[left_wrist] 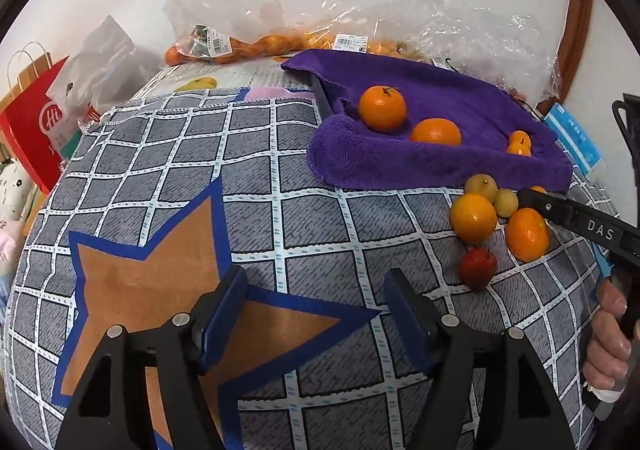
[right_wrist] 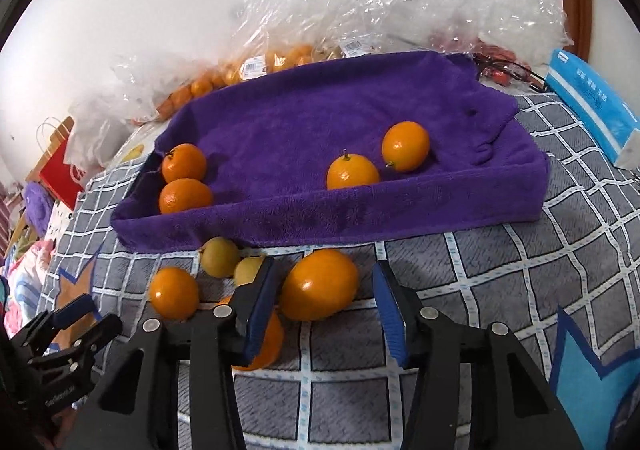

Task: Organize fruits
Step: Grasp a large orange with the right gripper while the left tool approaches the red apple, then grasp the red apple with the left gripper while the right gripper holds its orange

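Note:
A tray lined with a purple towel (right_wrist: 320,218) holds several oranges, two at its left end (right_wrist: 184,162) and two toward the right (right_wrist: 352,172). In front of it loose fruit lies on the checked cloth: oranges, two small yellow-green fruits (right_wrist: 219,256) and a red fruit (left_wrist: 478,268). My right gripper (right_wrist: 324,265) straddles a large orange (right_wrist: 320,284); the left pad is at its side and a gap shows at the right pad. Another orange (right_wrist: 266,346) is half hidden under the left finger. My left gripper (left_wrist: 315,272) stands open over bare cloth, left of the pile.
Clear plastic bags with more oranges (left_wrist: 248,46) lie behind the tray by the wall. A red paper bag (left_wrist: 36,138) stands at the far left, and a blue packet (right_wrist: 588,98) lies right of the tray. A hand (left_wrist: 608,346) holds the right gripper.

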Demonstrator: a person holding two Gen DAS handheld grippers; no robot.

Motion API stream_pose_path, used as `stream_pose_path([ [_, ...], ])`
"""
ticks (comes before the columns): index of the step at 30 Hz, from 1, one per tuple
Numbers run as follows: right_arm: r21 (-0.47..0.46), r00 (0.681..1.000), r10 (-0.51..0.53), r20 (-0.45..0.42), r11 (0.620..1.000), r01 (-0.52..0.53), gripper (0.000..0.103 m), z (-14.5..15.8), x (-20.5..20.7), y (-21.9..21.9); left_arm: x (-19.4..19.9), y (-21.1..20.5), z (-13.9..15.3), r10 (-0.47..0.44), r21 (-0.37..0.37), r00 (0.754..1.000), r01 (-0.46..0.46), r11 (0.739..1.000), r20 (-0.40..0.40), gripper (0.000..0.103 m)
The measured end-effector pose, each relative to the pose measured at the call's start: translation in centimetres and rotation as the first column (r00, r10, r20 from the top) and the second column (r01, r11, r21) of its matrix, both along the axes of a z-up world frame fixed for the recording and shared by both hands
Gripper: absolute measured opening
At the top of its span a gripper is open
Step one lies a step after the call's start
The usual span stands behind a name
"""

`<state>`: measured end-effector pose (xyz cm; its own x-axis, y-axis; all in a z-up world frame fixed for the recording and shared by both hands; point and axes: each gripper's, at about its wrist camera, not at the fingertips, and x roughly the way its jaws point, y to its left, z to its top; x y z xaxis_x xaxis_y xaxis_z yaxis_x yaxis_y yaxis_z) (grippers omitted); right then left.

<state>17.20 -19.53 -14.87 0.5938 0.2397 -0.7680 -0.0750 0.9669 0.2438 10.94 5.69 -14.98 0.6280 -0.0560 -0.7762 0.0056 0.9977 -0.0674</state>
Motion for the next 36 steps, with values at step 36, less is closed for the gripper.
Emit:
stream_pose_path([
  [36,-0.022,0.993,0.045,0.112,0.999,-0.042,0.037,0.9,-3.8,-5.2,0.8,-6.8,0.6,-0.119,-0.206,0.993,0.113,0.972,-0.019,0.045],
])
